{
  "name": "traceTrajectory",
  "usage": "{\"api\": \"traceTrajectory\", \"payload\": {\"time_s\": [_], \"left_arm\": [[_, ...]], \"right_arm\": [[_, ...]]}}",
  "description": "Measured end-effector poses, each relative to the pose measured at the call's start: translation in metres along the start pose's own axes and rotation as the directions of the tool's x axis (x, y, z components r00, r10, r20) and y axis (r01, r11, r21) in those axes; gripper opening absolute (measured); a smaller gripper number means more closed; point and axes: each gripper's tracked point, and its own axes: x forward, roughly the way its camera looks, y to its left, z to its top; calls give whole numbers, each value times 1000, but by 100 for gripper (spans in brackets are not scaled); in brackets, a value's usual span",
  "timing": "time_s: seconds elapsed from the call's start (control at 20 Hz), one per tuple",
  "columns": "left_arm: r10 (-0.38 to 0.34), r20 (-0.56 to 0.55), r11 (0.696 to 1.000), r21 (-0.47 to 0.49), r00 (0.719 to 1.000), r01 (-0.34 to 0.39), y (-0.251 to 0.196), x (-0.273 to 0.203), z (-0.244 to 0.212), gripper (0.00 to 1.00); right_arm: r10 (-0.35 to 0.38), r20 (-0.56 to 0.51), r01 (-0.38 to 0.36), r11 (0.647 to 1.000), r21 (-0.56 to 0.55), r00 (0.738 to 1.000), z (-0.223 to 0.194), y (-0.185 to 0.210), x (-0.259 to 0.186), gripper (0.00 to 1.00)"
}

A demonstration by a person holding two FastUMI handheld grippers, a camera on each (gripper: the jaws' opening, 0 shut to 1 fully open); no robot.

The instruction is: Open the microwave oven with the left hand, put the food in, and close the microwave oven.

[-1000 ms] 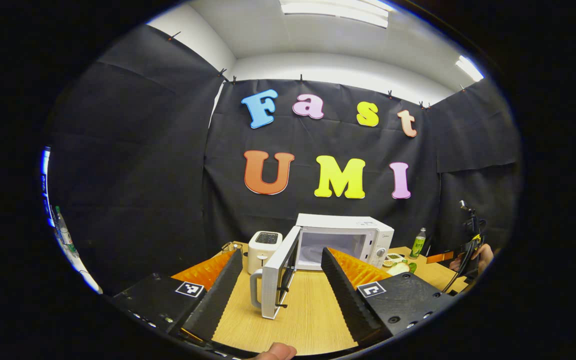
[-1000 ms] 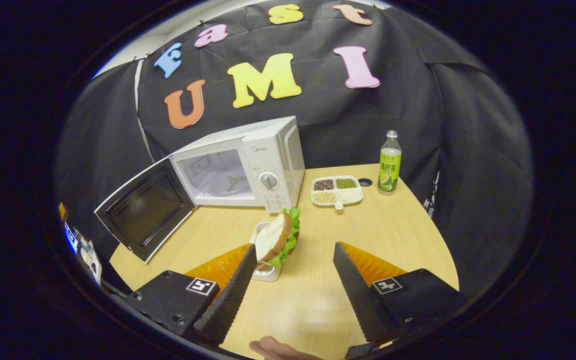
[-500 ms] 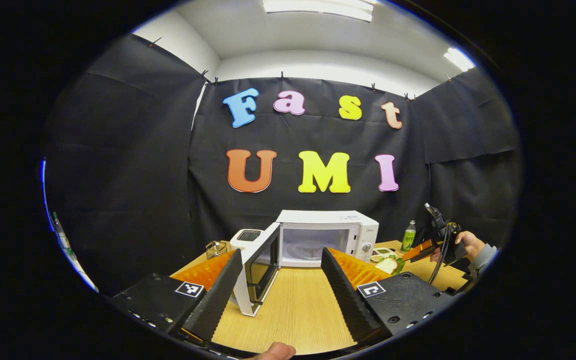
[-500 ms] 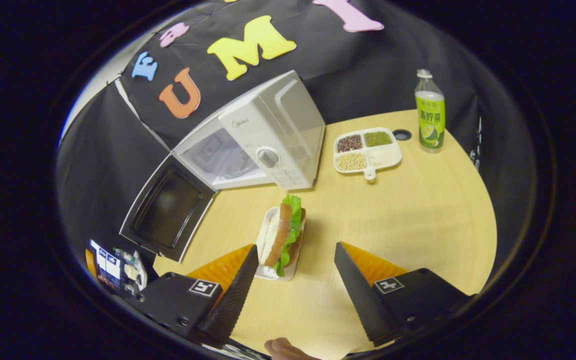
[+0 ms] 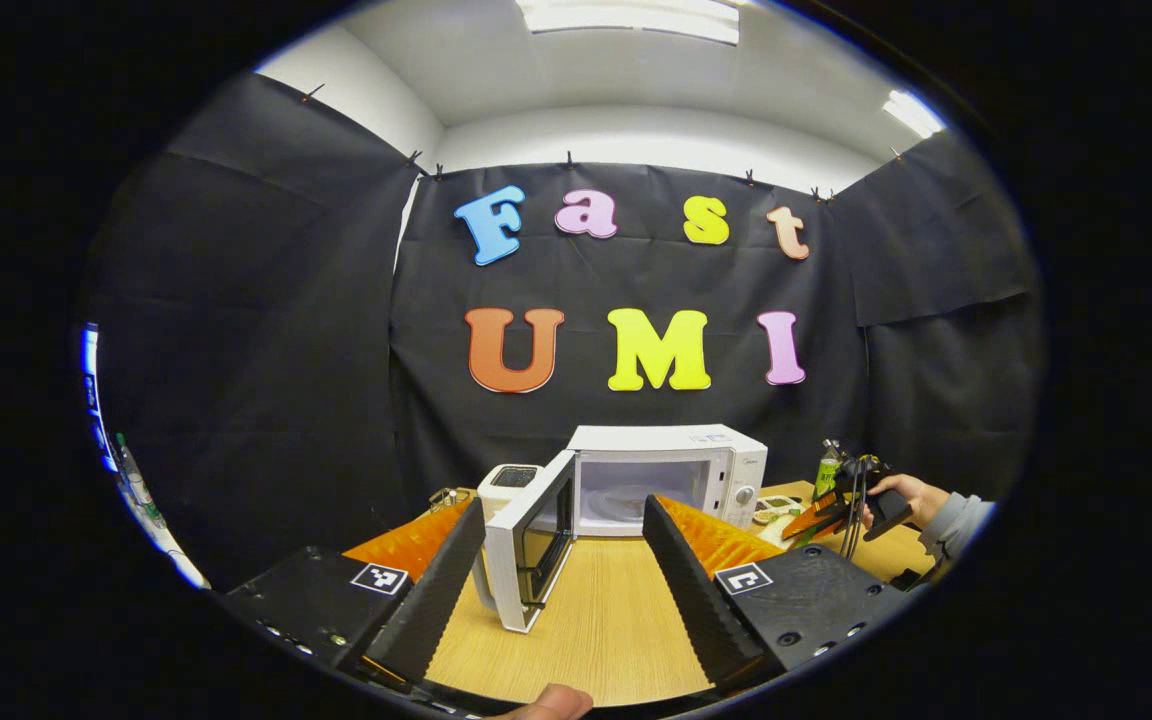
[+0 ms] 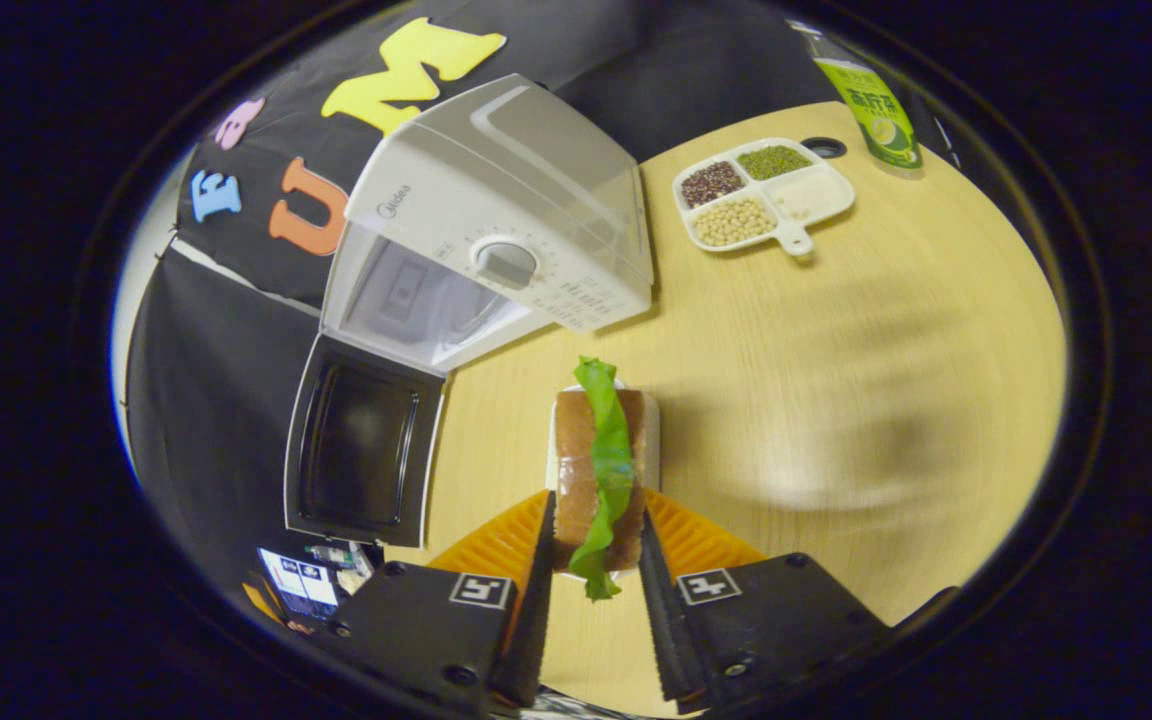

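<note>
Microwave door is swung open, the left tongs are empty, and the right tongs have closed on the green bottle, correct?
Not quite. The right tongs have closed on the sandwich, not the bottle, which stands far off at the table's edge in the right gripper view. The rest holds: the microwave door is swung open and the left tongs are empty, as the left gripper view shows.

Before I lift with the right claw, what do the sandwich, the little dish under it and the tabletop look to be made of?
Sandwich: brown crust, with a glossy, stiff green leaf, so it may be a plastic or foam replica; I cannot be sure.
Dish: smooth white with a raised rim, plastic or glazed ceramic.
Tabletop: pale wood grain, matte, even in tone, likely laminate.
</note>
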Motion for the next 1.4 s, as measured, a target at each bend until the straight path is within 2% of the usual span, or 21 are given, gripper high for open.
{"api": "traceTrajectory", "payload": {"time_s": [0.05, 0.1, 0.15, 0.2, 0.3, 0.35, 0.4, 0.45, 0.5, 0.65, 0.7, 0.75, 0.8, 0.85, 0.9, 1.0, 1.05, 1.1, 1.15, 1.35, 1.4], "left_arm": [[-10, 7, 1000, 0, 1000, 10, 2, -7, 2, 95], [-22, 17, 1000, -6, 1000, 23, 4, -12, 7, 84], [-36, 26, 999, -18, 999, 37, 6, -19, 11, 84], [-47, 29, 998, -32, 998, 48, 8, -26, 10, 95], [-52, 41, 997, -48, 998, 54, 18, -38, 10, 95], [-57, 45, 997, -47, 997, 59, 22, -43, 10, 95], [-64, 44, 997, -42, 997, 66, 25, -46, 6, 95], [-68, 45, 997, -40, 997, 70, 26, -48, 6, 95], [-74, 48, 996, -37, 996, 76, 27, -49, 7, 95], [-77, 44, 996, -31, 996, 78, 30, -48, 1, 95], [-80, 39, 996, -25, 996, 81, 29, -48, -3, 95], [-78, 32, 997, -19, 996, 79, 29, -46, -8, 95], [-71, 21, 997, -15, 997, 71, 31, -43, -13, 95], [-59, 9, 998, -11, 998, 59, 33, -39, -20, 95], [-49, 2, 999, -6, 999, 49, 36, -37, -23, 95], [-35, -11, 999, 3, 999, 35, 39, -31, -30, 95], [-28, -13, 1000, 3, 1000, 28, 42, -27, -32, 95], [-24, -14, 1000, 2, 1000, 24, 43, -23, -34, 95], [-22, -16, 1000, 2, 1000, 22, 43, -20, -35, 95], [19, -20, 1000, -1, 1000, -19, 58, -1, -45, 95], [26, -23, 1000, -8, 999, -27, 62, 4, -47, 84]], "right_arm": [[-23, 14, 23, 1000, -16, 1000, -2, 0, -5, 34], [-38, 24, 39, 999, -26, 999, -5, 3, -7, 32], [-47, 33, 48, 998, -30, 998, -7, 8, -10, 38], [-49, 44, 50, 998, -36, 998, -9, 14, -15, 29], [-57, 76, 62, 996, -69, 995, -12, 31, -30, 28], [-64, 99, 74, 992, -98, 993, -13, 41, -41, 35], [-70, 123, 86, 988, -128, 990, -15, 52, -50, 35], [-73, 142, 96, 982, -161, 987, -18, 64, -59, 27], [-69, 158, 100, 976, -192, 985, -22, 76, -67, 35], [-14, 171, 65, 954, -294, 985, -45, 119, -79, 35], [-2, 181, 63, 942, -330, 983, -51, 131, -80, 27], [2, 203, 74, 927, -368, 979, -55, 140, -81, 35], [7, 227, 88, 908, -408, 974, -57, 150, -79, 27], [14, 257, 104, 893, -437, 966, -61, 159, -76, 27], [19, 278, 115, 881, -459, 960, -65, 168, -70, 35], [34, 314, 125, 872, -472, 949, -72, 185, -52, 35], [53, 334, 123, 866, -484, 941, -72, 195, -41, 27], [68, 358, 132, 853, -505, 931, -72, 205, -29, 27], [80, 383, 146, 838, -526, 920, -70, 212, -18, 35], [120, 423, 157, 812, -563, 898, -70, 242, 38, 36], [123, 433, 163, 808, -566, 893, -67, 248, 50, 36]]}}
